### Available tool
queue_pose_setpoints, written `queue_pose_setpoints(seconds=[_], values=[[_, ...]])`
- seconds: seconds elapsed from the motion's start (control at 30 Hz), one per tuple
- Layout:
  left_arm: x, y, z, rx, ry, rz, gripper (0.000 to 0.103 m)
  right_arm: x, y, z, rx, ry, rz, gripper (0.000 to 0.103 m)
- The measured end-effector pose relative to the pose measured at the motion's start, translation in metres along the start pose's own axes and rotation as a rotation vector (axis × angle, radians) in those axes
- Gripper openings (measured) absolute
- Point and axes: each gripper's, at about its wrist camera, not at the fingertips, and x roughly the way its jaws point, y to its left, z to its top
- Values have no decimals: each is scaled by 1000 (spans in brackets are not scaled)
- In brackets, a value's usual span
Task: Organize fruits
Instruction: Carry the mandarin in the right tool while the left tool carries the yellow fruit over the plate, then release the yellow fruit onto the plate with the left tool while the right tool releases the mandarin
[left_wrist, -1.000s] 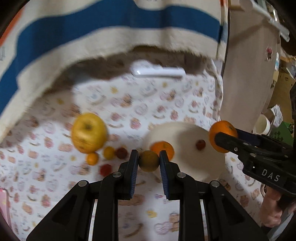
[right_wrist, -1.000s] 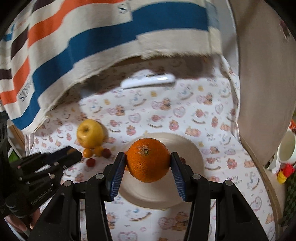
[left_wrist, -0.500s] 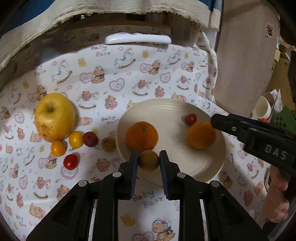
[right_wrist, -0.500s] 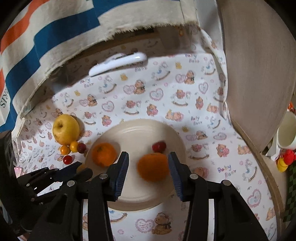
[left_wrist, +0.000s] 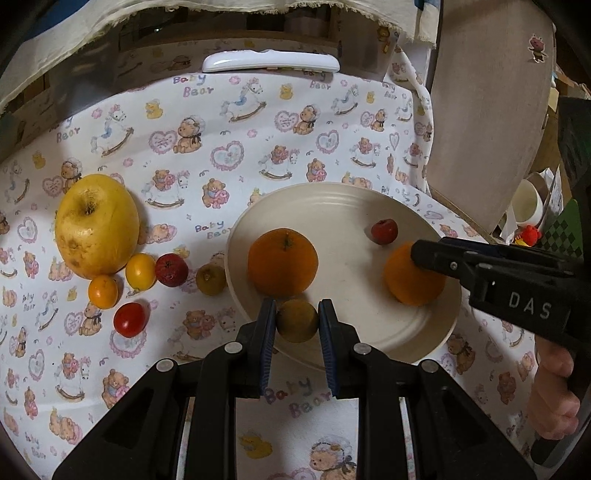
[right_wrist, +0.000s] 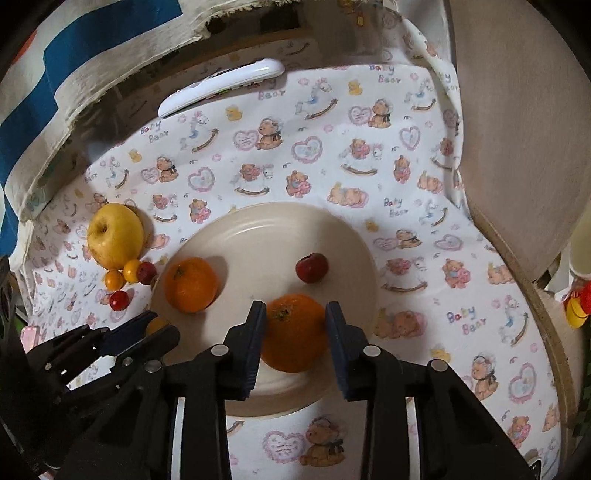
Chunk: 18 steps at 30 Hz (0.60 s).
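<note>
A cream plate (left_wrist: 347, 199) (right_wrist: 280, 221) holds an orange (left_wrist: 282, 262) (right_wrist: 190, 284), a second orange (left_wrist: 412, 278) (right_wrist: 293, 336) and a small red fruit (left_wrist: 384, 231) (right_wrist: 311, 267). My left gripper (left_wrist: 297, 321) is shut on a small yellow-green fruit (left_wrist: 297, 320) over the plate's near rim. My right gripper (right_wrist: 295, 334) is open, its jaws standing either side of the second orange, which rests on the plate. Left of the plate lie a yellow apple (left_wrist: 96, 225) (right_wrist: 115, 235) and several small red, yellow and orange fruits (left_wrist: 140, 271).
A white remote (left_wrist: 269, 61) (right_wrist: 221, 86) lies at the far edge of the bear-print cloth (left_wrist: 221, 147). A striped towel (right_wrist: 55, 62) hangs behind. A round wooden board (left_wrist: 487, 110) stands at the right, with a white cup (left_wrist: 528, 203) beyond.
My right gripper opened and set the orange down on the plate. Both grippers came lower and closer to the plate; the left one still holds its small fruit.
</note>
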Motion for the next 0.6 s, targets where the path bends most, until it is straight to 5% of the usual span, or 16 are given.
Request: queue_pose_setpoints(seconds=[0.47, 0.6], values=[[1, 1, 1, 18, -8, 14, 23, 1, 4, -1, -25, -7, -16, 34], [-2, 1, 1, 29, -30, 20, 37, 1, 4, -1, -26, -11, -15, 34]])
